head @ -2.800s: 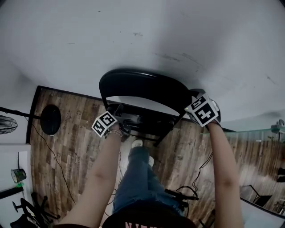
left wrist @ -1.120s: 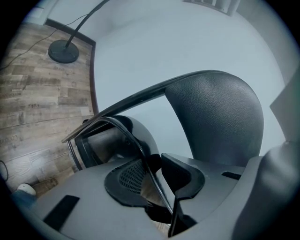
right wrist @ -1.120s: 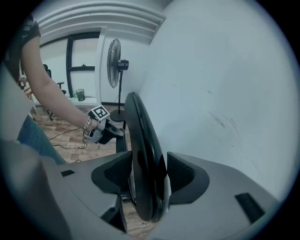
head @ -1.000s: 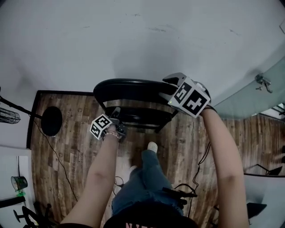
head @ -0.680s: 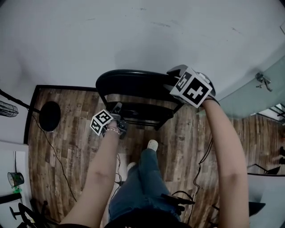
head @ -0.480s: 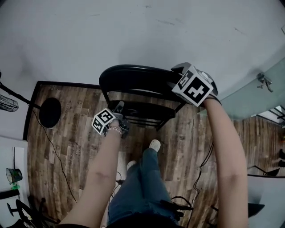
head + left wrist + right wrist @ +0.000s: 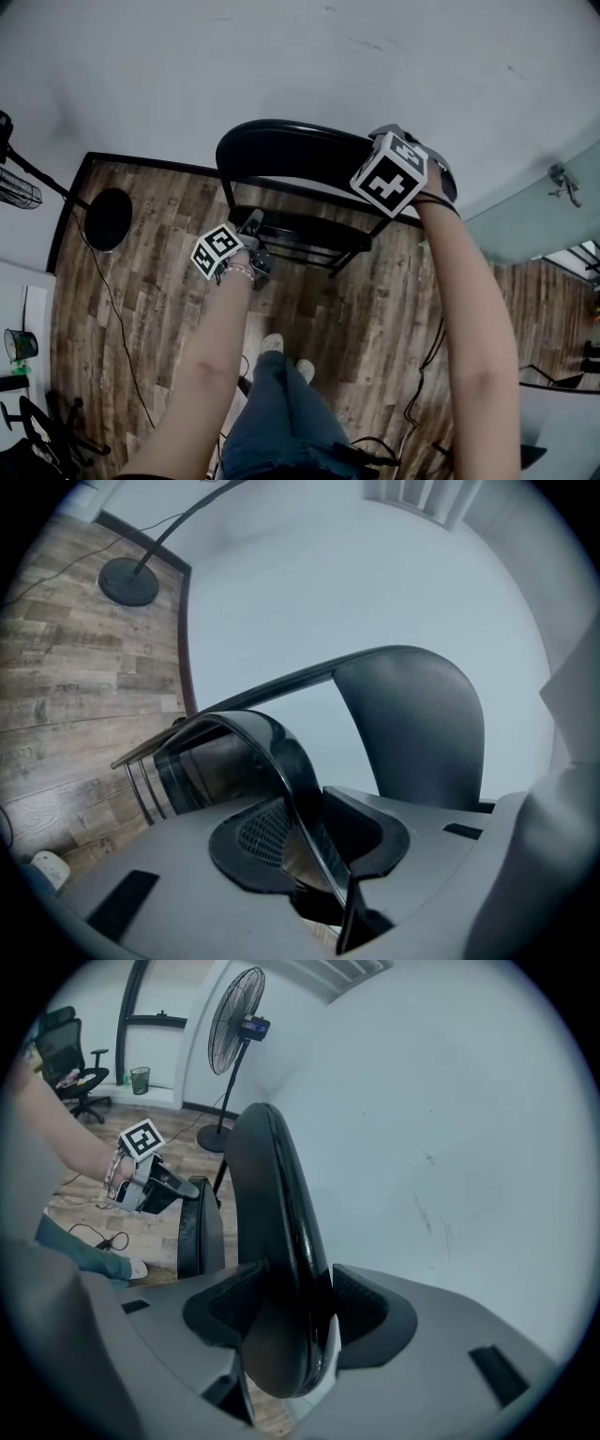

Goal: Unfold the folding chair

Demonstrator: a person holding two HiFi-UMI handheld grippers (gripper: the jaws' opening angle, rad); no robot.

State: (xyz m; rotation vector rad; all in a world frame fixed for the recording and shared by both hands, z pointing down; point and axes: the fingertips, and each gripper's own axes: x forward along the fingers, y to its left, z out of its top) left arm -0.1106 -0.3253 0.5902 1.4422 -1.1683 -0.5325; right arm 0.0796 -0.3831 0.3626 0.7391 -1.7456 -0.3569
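Note:
The black folding chair stands against the white wall, with its curved backrest (image 7: 291, 150) up and its seat (image 7: 305, 236) below. My left gripper (image 7: 253, 225) is shut on the seat's thin front edge (image 7: 281, 761) at its left side, and the backrest (image 7: 412, 724) rises beyond it. My right gripper (image 7: 386, 141) sits on the backrest's top right corner. There the rounded rim (image 7: 272, 1204) fills the gap between the pads. Those jaws have just been opening a little, with the rim still between them. The right gripper view also shows the left gripper (image 7: 183, 1190) at the seat (image 7: 202, 1232).
The floor (image 7: 150, 309) is wood plank, with cables (image 7: 112, 319) trailing across it. A fan's round base (image 7: 108, 220) stands left of the chair, and its head (image 7: 234, 1021) shows above. A glass panel (image 7: 553, 216) is at the right. The person's feet (image 7: 281, 345) stand behind the chair.
The right gripper has tipped further over the backrest's top. The left gripper has shifted a little with the seat edge. The person's feet have stepped back from the chair.

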